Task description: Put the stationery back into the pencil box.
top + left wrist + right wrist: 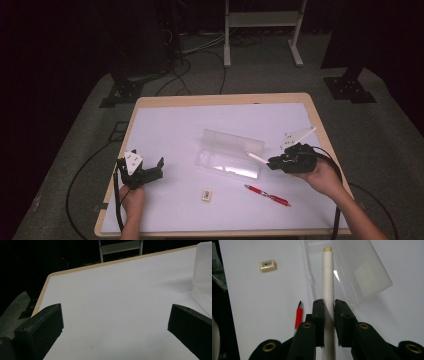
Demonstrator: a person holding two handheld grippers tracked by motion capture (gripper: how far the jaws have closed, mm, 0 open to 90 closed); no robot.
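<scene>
A clear plastic case [231,153] lies open at the middle of the white table [175,125], its lid tipped back. My right gripper [273,162] is shut on a white pen [257,157] and holds it level, tip toward the case's right end. In the right gripper view the white pen [328,285] runs up from between my jaws over the open case [359,270]. My left gripper [148,168] rests at the table's left side, open and holding nothing. Its two black fingers [42,330] stand far apart over bare table in the left gripper view, with the case [203,277] at the right edge.
A red pen [267,195] lies near the front edge, right of centre, also seen as the red pen [298,316] beside my right jaws. A small cream eraser [206,195] sits in front of the case, and as the eraser [268,265]. A white frame's legs [262,30] stand beyond the table.
</scene>
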